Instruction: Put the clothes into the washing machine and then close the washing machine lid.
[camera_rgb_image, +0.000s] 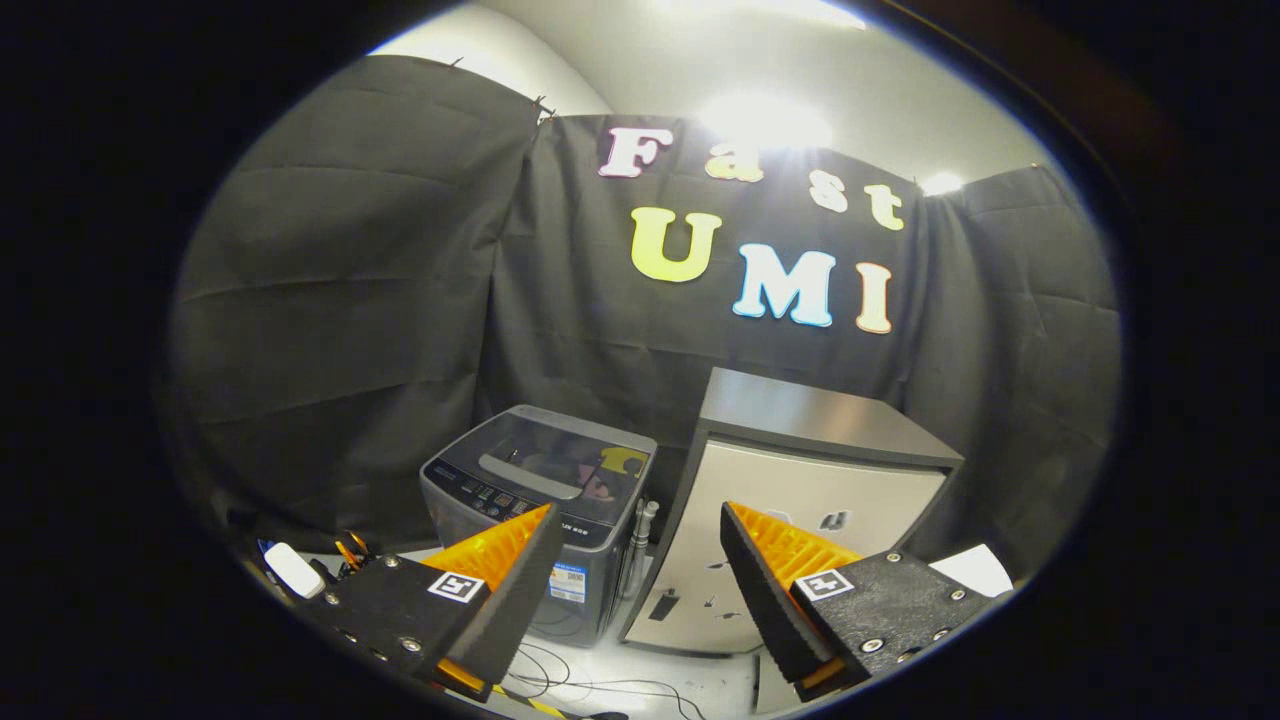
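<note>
Fingers of the gripper stand spread apart with nothing between them, released. Beyond the left finger, well apart from it, stands the washing machine on the floor against the black cloth wall, its lid lying flat and closed. Through the tinted lid some coloured shapes show, too unclear to tell what they are. Just beside the machine, beyond the right finger, stands a grey cabinet. Cables trail across the floor below the fingers.
</note>
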